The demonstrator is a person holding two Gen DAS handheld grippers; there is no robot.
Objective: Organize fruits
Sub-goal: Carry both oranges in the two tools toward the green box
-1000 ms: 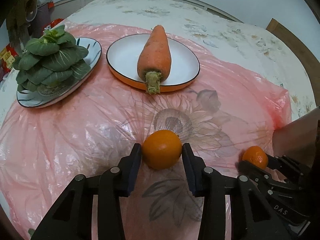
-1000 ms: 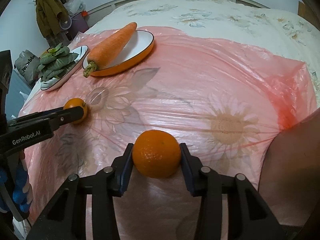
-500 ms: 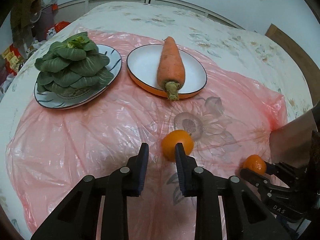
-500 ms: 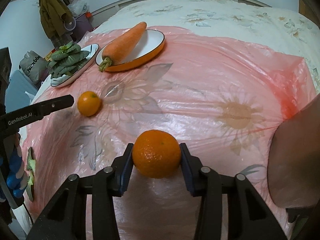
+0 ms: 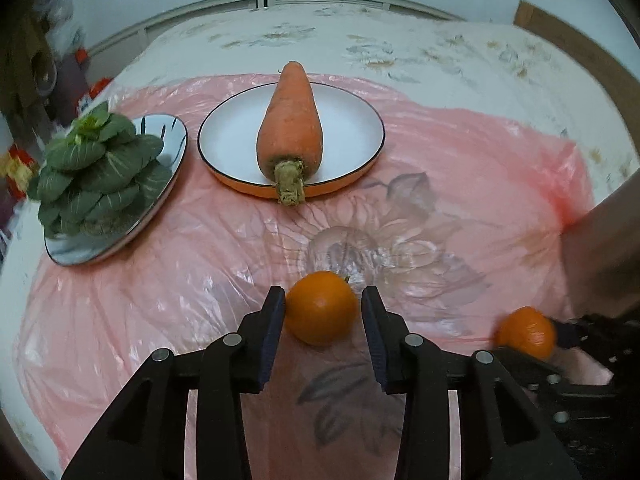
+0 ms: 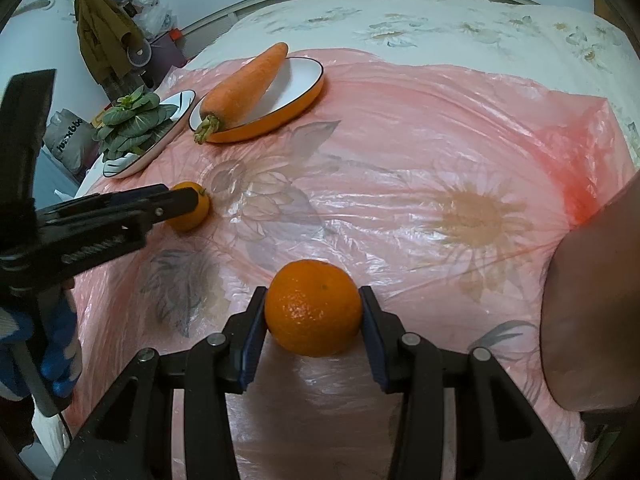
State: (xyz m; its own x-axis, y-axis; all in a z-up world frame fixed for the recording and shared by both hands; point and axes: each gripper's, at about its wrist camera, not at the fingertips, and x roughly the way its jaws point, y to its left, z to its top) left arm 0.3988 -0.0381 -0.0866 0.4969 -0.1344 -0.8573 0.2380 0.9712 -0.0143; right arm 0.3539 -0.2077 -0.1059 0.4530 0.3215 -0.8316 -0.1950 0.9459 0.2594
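A small orange point(image 5: 321, 307) lies on the pink plastic sheet between the fingers of my left gripper point(image 5: 323, 312). The left finger touches it; a small gap shows at the right finger, so the jaws stand open around it. It also shows in the right wrist view point(image 6: 191, 213). My right gripper point(image 6: 313, 310) is shut on a second orange point(image 6: 313, 307), seen at the right in the left wrist view point(image 5: 526, 332).
A carrot point(image 5: 290, 128) lies on an orange-rimmed white plate point(image 5: 352, 128) at the back. A plate of green bok choy point(image 5: 96, 172) stands at the back left. A pink plastic sheet point(image 5: 480, 184) covers the floral tablecloth. A brown object point(image 6: 596, 300) stands at the right.
My left gripper had pulled back with its fingers close together and the orange lying free; now it has moved forward and opened around that orange. The right gripper keeps its orange.
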